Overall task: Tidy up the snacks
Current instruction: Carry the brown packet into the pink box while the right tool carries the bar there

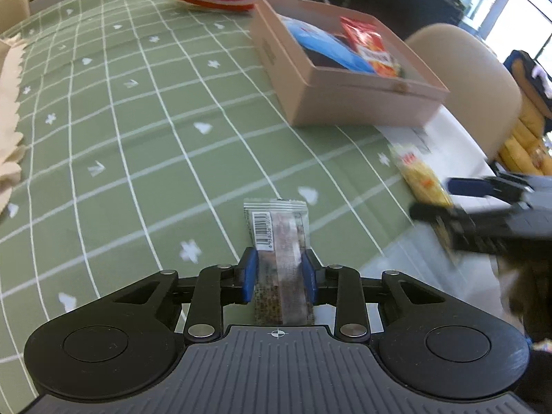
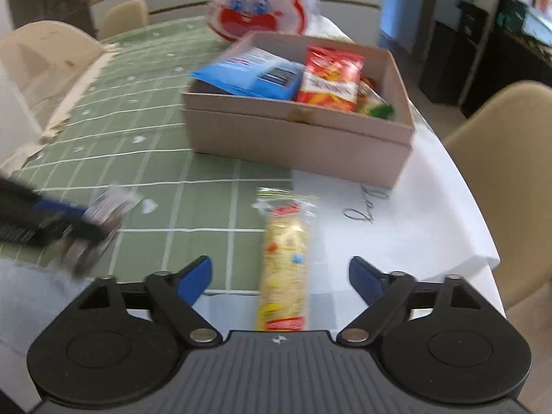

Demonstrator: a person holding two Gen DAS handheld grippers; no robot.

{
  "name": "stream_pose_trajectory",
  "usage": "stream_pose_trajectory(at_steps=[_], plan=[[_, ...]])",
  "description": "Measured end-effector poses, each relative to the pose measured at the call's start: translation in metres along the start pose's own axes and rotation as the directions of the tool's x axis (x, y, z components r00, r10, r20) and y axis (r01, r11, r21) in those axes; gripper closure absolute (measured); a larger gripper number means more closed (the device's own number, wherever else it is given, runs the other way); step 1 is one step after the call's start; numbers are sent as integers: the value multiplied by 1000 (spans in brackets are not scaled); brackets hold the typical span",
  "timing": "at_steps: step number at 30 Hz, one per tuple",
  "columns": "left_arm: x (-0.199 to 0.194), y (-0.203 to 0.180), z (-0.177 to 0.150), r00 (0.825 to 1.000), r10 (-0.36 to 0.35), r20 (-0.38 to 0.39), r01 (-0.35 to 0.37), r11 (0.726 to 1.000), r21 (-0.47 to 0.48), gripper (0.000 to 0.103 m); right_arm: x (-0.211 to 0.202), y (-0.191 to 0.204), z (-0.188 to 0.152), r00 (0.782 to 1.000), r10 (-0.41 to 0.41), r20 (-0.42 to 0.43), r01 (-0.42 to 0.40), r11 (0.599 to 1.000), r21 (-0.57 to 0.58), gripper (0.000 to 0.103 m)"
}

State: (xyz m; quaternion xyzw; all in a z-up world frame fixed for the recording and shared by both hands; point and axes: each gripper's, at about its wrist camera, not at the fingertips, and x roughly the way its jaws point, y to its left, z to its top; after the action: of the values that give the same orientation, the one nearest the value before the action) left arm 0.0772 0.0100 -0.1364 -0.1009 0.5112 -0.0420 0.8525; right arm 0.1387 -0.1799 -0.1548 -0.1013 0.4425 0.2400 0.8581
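Observation:
My left gripper (image 1: 280, 276) is shut on a brown snack bar (image 1: 281, 241) in a clear wrapper with a barcode, just above the green checked tablecloth (image 1: 138, 120). It shows blurred at the left of the right wrist view (image 2: 93, 220). My right gripper (image 2: 280, 276) is open, its blue pads either side of a yellow snack bar (image 2: 284, 269) lying on the white cloth. That bar also shows in the left wrist view (image 1: 421, 176). A pink box (image 2: 296, 141) ahead holds a blue packet (image 2: 255, 72) and a red packet (image 2: 331, 79).
A white bag with a red cartoon face (image 2: 258, 3) stands behind the box. Beige chairs (image 2: 510, 179) stand at the table's right edge. A wooden piece (image 2: 45, 65) sits at the left. The box also shows in the left wrist view (image 1: 345, 96).

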Motion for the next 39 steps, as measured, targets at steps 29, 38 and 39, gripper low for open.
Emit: stream_pose_trajectory(at_steps=[29,38,39], plan=[[43,-87,237,969,-137,207,138,990,12,73,-185,-79,71,926,-108,362,78,992,97,75],[60,-73,225,967,-147,211,163,985,-62,69,-157,-113,78,946,-108,305,76,990,116,75],[49,-71,221,960,-148,240,170,982,-76,69,-152,-116,83,949,-95,299,64,992,113,75]])
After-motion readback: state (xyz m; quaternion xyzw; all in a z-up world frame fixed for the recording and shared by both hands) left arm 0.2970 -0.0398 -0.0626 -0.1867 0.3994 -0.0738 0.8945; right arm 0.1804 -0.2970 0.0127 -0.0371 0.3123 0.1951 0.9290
